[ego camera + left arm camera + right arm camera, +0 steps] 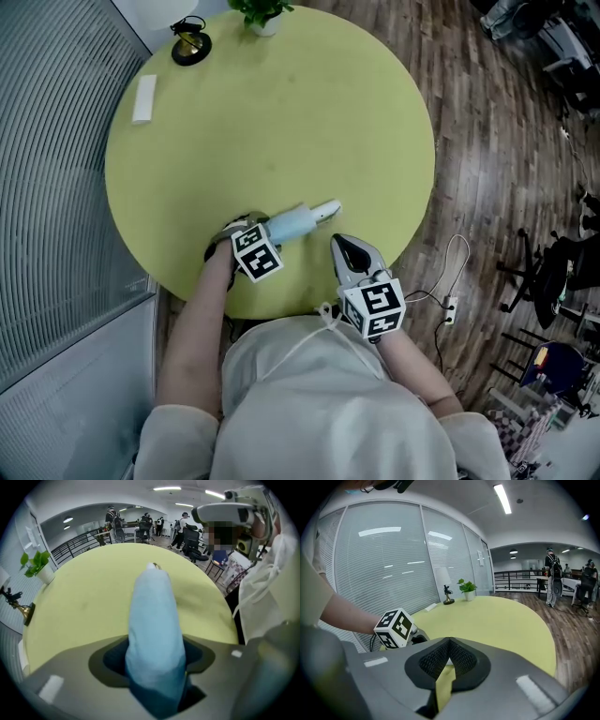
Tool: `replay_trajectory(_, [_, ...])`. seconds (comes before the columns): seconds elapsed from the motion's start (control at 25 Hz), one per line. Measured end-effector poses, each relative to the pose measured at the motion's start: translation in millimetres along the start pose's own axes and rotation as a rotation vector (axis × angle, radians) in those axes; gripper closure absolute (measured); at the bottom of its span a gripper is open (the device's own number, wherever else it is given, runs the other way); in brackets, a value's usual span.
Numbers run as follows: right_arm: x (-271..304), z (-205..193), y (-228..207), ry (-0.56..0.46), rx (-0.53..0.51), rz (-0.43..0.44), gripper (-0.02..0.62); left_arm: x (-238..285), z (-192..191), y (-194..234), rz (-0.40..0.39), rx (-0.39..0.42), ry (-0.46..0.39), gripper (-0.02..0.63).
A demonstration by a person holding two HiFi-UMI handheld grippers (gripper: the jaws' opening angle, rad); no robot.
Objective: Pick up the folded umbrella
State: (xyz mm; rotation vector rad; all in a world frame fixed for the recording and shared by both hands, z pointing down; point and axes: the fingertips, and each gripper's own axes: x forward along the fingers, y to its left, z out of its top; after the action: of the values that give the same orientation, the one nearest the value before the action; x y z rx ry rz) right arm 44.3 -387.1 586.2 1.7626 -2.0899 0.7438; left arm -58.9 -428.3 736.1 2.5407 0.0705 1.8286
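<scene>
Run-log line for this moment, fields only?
left gripper: shut on folded umbrella | lift: not yet, lying on table | right gripper: shut, empty

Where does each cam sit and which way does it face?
Head view: on the person's head, steeply down on the round table; shows forearms, torso, left tongs, right tongs.
Left gripper view: on left tongs, along the folded umbrella between its jaws; person's torso at right.
Right gripper view: on right tongs, across the table toward the glass wall; left forearm, left marker cube.
Shared: all three see the potted plant.
</scene>
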Motion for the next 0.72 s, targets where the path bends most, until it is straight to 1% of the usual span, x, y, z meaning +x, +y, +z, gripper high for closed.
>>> replay_trajectory(0.12, [-5, 4, -2, -0.007, -0.011, 0.002, 0.595, -2, 0, -3, 0.018, -0.029, 0.002, 0.307])
replay_trajectory(0.24, [-8, 8, -3, -0.013, -0.026, 0.007, 0.595, -6, 1, -5, 0.034, -0.035, 0.006, 0.307])
replay_trajectory(0.36, [-12, 10, -4, -0.015, -0.054, 0.009, 0.595, -14, 3, -10, 0.065, -0.057, -0.011, 0.307])
replay_trajectory(0.48, [-18, 15, -9, -0.025, -0.067, 0.006, 0.595, -31, 13, -10, 0.115, -0.137, -0.084, 0.307])
replay_trajectory(0.64, [-25, 26, -11, -0.050, -0.085, 0.013, 0.595, -61, 21, -2, 0.203, -0.289, -0.222, 0.307])
replay_trajectory(0.72, [-27, 32, -11, -0.062, -0.098, 0.016, 0.595, -81, 24, 2, 0.251, -0.350, -0.291, 0.307])
